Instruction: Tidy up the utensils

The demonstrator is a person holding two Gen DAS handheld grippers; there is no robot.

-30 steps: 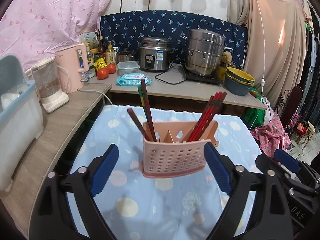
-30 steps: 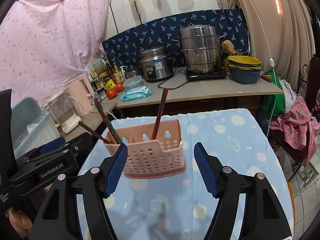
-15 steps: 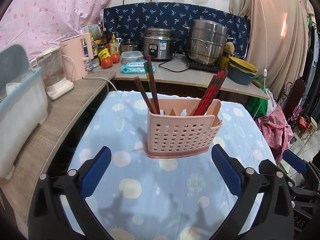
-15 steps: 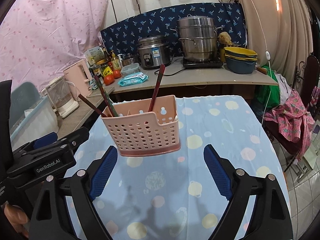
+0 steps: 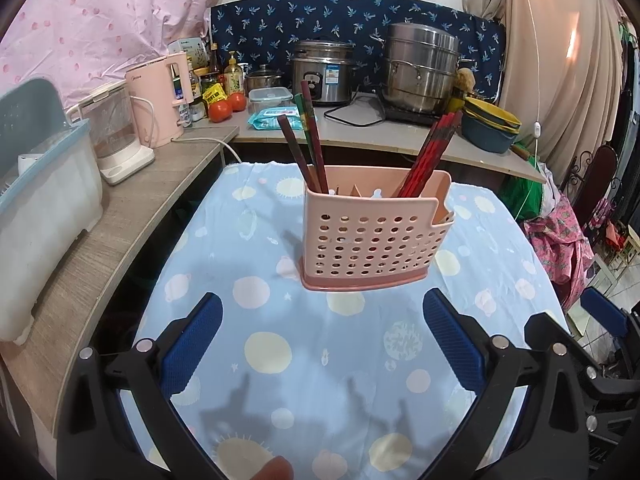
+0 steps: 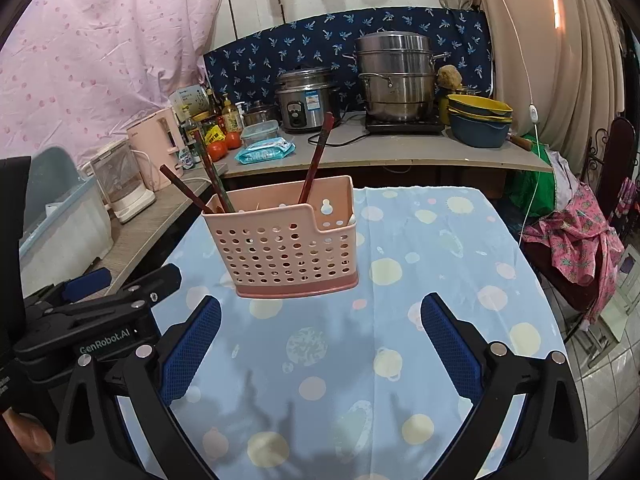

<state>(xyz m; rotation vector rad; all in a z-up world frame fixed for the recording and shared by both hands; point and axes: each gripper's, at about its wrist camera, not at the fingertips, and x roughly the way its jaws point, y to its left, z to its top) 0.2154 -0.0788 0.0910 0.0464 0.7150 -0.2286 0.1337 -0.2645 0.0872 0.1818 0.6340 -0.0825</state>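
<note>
The holder [image 5: 374,232] with chopsticks [image 5: 310,136] is stood on the desk [image 5: 320,360]. The left gripper [image 5: 322,344] is spread empty; the right gripper's [image 6: 320,344] jaws are opening, nothing between.

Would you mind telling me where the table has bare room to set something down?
The blue cloth lies bare between the pink holder and both grippers, and along the holder's right, toward the table edge. The back counter is crowded with pots, bowls and bottles.
</note>
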